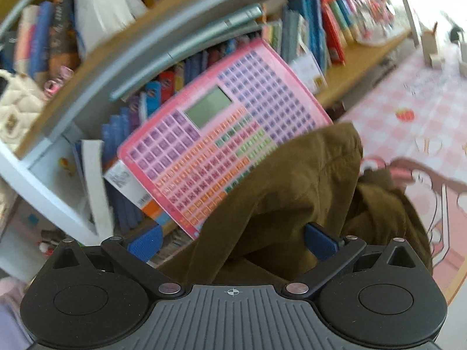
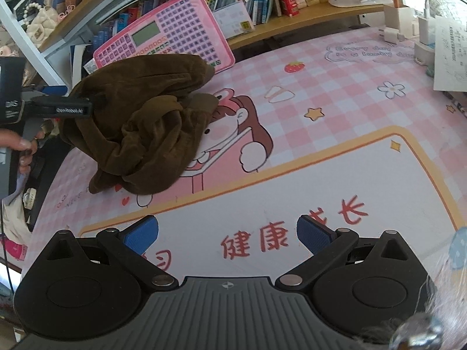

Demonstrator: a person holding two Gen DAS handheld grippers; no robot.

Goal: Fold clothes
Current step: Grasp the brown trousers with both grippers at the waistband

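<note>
your left gripper (image 1: 233, 243) sits spread around the garment (image 2: 146, 122) bunched at the mat's (image 2: 350, 87) left edge (likely seeking a hem), while the right gripper (image 2: 227, 233) hovers spread, empty, well apart.

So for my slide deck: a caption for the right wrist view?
Open right hand-held gripper over pink desk mat; left hand-held gripper reaches crumpled brown garment.

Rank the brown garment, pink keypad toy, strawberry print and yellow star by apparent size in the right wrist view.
1. Garment
2. Keypad toy, partly hidden behind the garment
3. Strawberry and star: look alike, so unranked
</note>
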